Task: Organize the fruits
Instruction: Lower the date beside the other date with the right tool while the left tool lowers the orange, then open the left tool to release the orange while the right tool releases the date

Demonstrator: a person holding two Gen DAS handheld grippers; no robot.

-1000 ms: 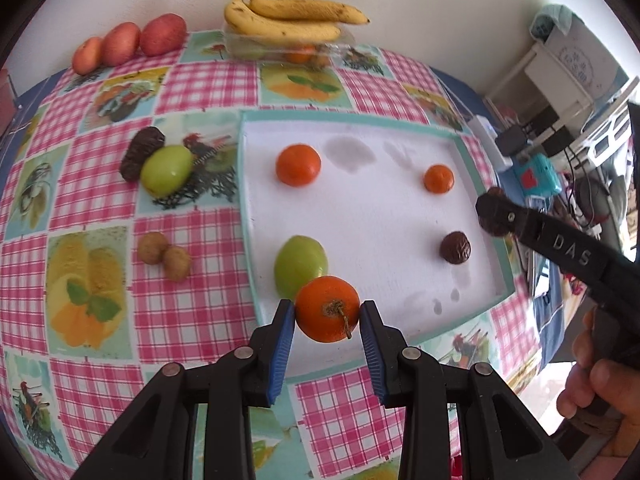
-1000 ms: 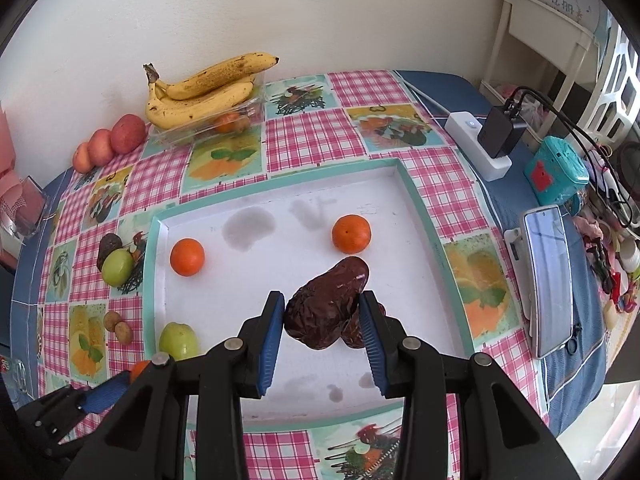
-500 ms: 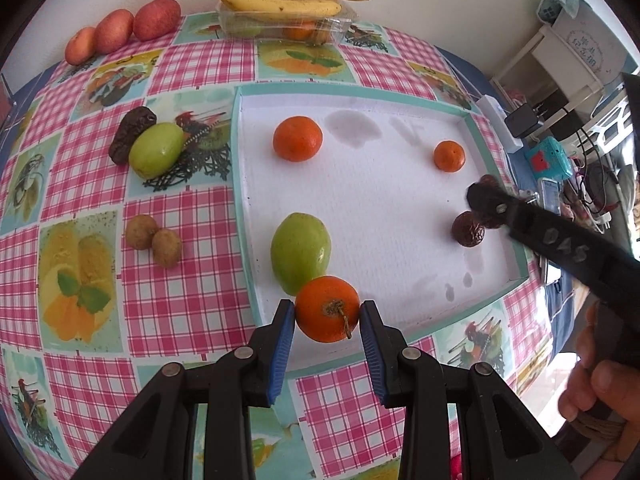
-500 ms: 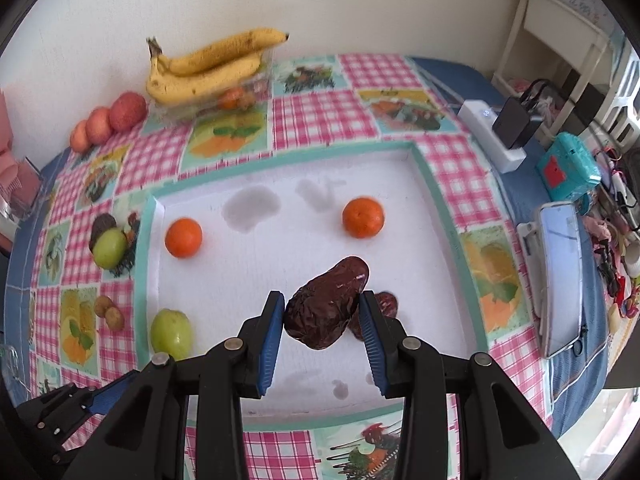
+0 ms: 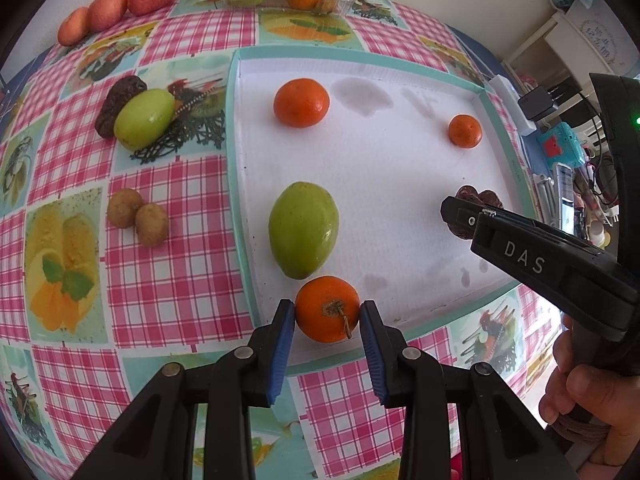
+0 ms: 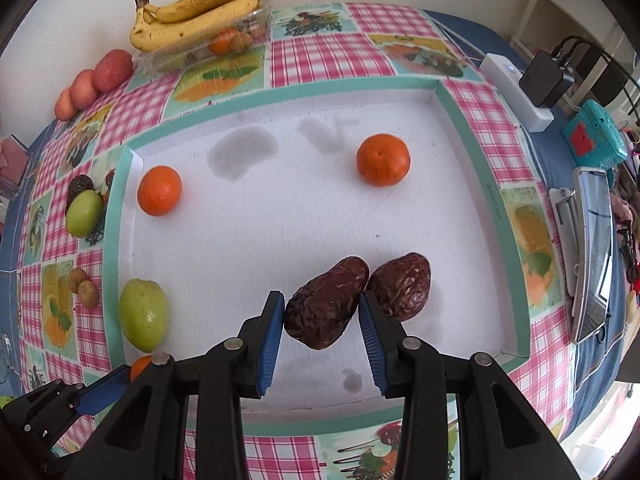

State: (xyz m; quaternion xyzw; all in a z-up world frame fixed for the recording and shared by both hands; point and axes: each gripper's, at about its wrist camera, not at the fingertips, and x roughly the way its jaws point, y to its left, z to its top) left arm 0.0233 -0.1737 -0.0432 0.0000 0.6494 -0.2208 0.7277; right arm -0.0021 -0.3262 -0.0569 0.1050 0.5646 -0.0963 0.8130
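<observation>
At the bottom centre of the left wrist view, the left gripper [image 5: 327, 314] has its jaws pinching a small orange with a stem [image 5: 327, 308], held over the near edge of the white tray [image 5: 400, 184]. Just beyond it, inside the tray, lies a green fruit [image 5: 303, 229]. At the right of that frame a hand [image 5: 576, 396] holds the right gripper [image 5: 464, 216], whose tip covers part of a dark fruit.

In the right wrist view, the right gripper [image 6: 322, 312] sits at bottom centre with its jaws clamped on a wrinkled dark brown fruit [image 6: 326, 307], which touches a second wrinkled dark fruit [image 6: 402, 285] lying to its right on the tray [image 6: 464, 132]. Whether the held one rests on the tray floor cannot be told. Farther in, one orange [image 6: 159, 195] lies at the tray's left and another orange [image 6: 383, 159] at its upper right.

Left of the tray, on the checked tablecloth [image 5: 168, 280] covering the surface, sit two small brown fruits [image 5: 137, 217], and beyond them a green fruit beside a dark one [image 5: 138, 114]. At the far edge, by the wall, bananas [image 6: 200, 10] rest on a clear plastic container [image 6: 224, 44], with three reddish fruits [image 6: 94, 82] in the upper left.
</observation>
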